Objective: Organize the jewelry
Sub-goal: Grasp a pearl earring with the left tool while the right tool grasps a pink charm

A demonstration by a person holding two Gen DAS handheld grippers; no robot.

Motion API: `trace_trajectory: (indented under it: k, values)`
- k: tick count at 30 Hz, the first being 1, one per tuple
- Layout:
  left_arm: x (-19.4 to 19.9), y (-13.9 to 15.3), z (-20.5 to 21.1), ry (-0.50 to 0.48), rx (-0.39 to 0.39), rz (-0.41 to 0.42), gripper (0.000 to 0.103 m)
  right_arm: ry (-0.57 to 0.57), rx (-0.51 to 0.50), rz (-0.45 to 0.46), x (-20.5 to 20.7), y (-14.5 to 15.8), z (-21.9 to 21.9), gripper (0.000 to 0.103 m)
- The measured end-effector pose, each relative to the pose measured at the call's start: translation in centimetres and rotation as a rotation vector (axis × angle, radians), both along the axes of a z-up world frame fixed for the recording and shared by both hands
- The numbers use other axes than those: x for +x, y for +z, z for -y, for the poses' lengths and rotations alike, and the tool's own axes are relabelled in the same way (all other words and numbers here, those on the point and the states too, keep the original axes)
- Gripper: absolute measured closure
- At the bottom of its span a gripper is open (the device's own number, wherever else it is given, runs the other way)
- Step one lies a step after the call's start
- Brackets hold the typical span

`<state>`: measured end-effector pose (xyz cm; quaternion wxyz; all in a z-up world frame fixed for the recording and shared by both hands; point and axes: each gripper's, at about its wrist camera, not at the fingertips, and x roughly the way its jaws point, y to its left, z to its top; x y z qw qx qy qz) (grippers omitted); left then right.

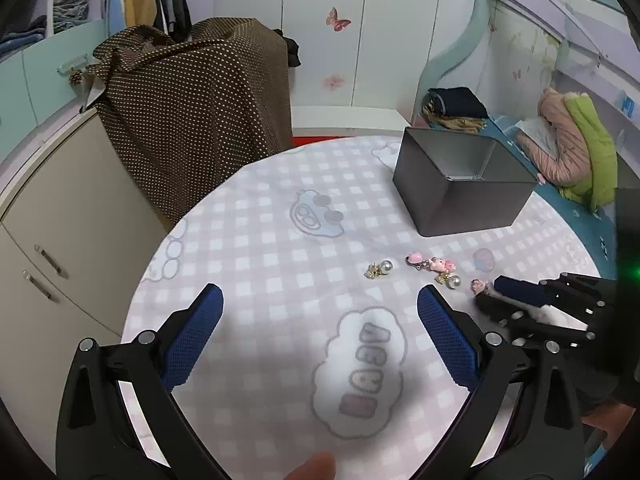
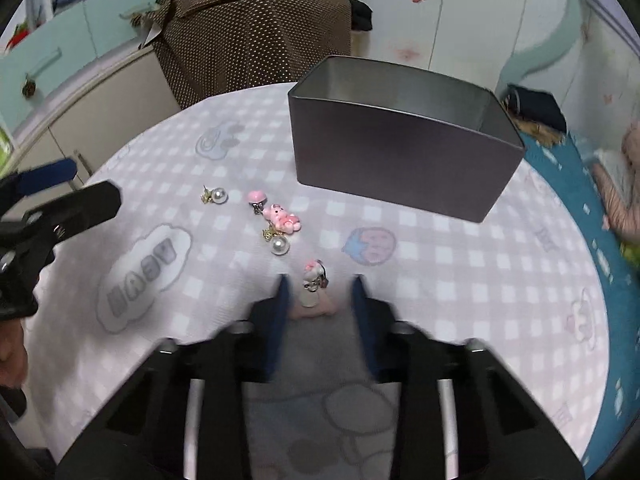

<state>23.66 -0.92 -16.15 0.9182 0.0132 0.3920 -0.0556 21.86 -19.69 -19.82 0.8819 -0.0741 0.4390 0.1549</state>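
Beside the empty gray box (image 2: 404,160), five trinkets wait; right gripper (image 2: 318,294) straddles a white charm (image 2: 314,286), ungripped; left gripper (image 1: 320,312) gapes empty.

We are seeing a pink-and-white checked tablecloth (image 2: 460,248), a dark grey metal box (image 2: 400,168) and a brown white-dotted cloth (image 1: 200,100).

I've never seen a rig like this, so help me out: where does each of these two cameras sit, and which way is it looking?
Left wrist: on the left gripper, looking down across the checked table; its blue fingers and a fingertip show.
Right wrist: on the right gripper, aimed at a small white-and-pink charm between its fingers.
Shared: grey box, pearl earrings, each other's gripper.
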Motion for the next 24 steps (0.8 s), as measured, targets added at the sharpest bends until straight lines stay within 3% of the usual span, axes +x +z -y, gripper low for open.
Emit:
trace_trajectory:
  k: [10, 17, 18, 19, 24]
  values:
    - [3.8, -2.6, 2.1, -0.062, 0.050, -0.042, 0.005, -0.028, 0.053, -0.008, -0.6, 0.1, 2.1, 0.083]
    - [6.3, -4.3, 2.7, -0.047, 0.062, -0.079, 0.007, -0.037, 0.074, -0.007, -0.5, 0.7, 2.6, 0.083]
    - [6.4, -4.5, 2.7, -0.050, 0.051, -0.088, 0.015, -0.037, 0.075, -0.006, -0.5, 0.8, 2.6, 0.083]
    - [6.5, -4.7, 2.6, -0.054, 0.041, -0.105, 0.031, -0.037, 0.076, -0.005, -0.6, 0.8, 2.7, 0.083]
    - [6.2, -4.8, 2.5, -0.068, 0.026, -0.102, 0.043, -0.041, 0.091, -0.001, -0.7, 1.2, 3.0, 0.083]
